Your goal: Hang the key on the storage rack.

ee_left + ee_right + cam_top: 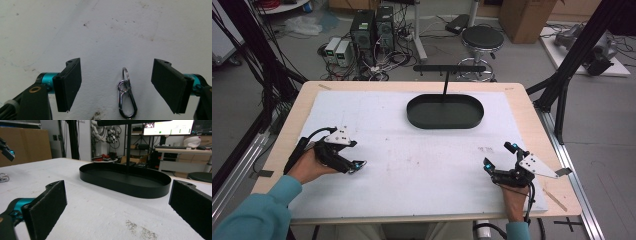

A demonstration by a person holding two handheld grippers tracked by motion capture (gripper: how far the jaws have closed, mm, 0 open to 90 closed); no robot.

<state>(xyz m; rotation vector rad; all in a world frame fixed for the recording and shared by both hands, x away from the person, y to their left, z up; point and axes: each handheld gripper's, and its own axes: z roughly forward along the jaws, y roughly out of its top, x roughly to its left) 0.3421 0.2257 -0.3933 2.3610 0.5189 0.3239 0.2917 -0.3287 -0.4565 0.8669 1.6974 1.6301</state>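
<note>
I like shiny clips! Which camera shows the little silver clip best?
The left gripper view: the silver clip lies close up between the open jaws. The right gripper view catches just its ring at the left edge; the high view shows it too small to tell.

Both forearms reach in from the near edge. The left gripper (357, 166) sits low at the left, jaws apart; the right gripper (498, 156) rests near right, jaws wide.

High view overhead, gripper views close, tabletop (412, 165) shared
</note>
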